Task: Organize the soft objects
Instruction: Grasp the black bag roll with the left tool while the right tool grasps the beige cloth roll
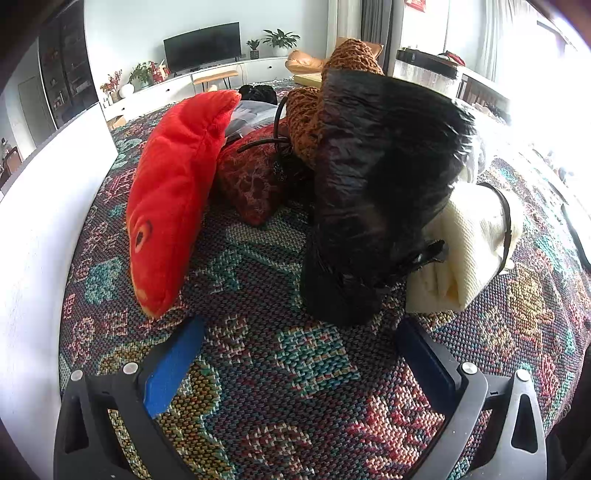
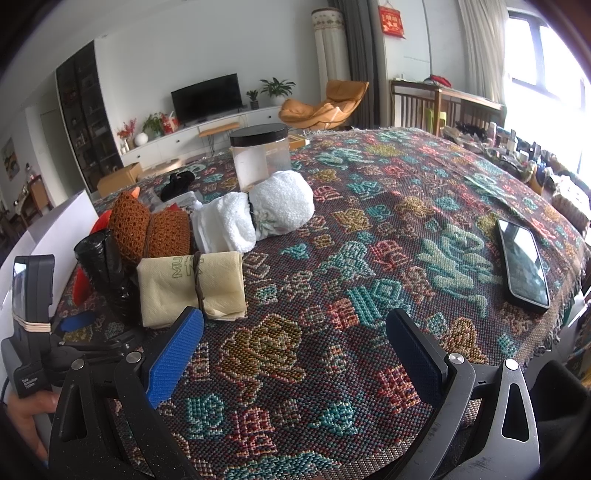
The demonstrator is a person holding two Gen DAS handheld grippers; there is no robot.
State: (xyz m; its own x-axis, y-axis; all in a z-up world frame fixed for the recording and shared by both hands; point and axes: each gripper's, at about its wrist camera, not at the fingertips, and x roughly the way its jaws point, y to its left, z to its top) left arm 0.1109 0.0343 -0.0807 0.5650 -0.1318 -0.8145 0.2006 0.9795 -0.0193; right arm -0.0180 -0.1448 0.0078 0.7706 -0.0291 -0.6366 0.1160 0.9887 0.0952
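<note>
Left wrist: left gripper [image 1: 299, 363] wide open, empty, facing crinkled black roll [image 1: 354, 221] mid-table on patterned woven tablecloth [image 1: 295, 406], likely toppling red plush fish [image 1: 173, 192]; right wrist: right gripper [image 2: 295, 354] wide open, empty, may snag banded cream cloth bundle [image 2: 192, 286].

Living room, white walls. Far wall: black TV [image 2: 207, 96] on a long white cabinet [image 2: 192, 138], potted plants [image 2: 277, 88] on top, red flowers at its left end. Dark shelving [image 2: 90, 114] left of that. Tan lounge chair [image 2: 325, 105] right of the cabinet, grey curtain [image 2: 356, 62] behind it, red hanging [image 2: 391, 20] on the wall beside. Wooden railing [image 2: 443, 105] further right. Window [image 2: 539, 55] at right, blown out with daylight. Foreground surface covered in a patterned woven cloth [image 2: 369, 229].
</note>
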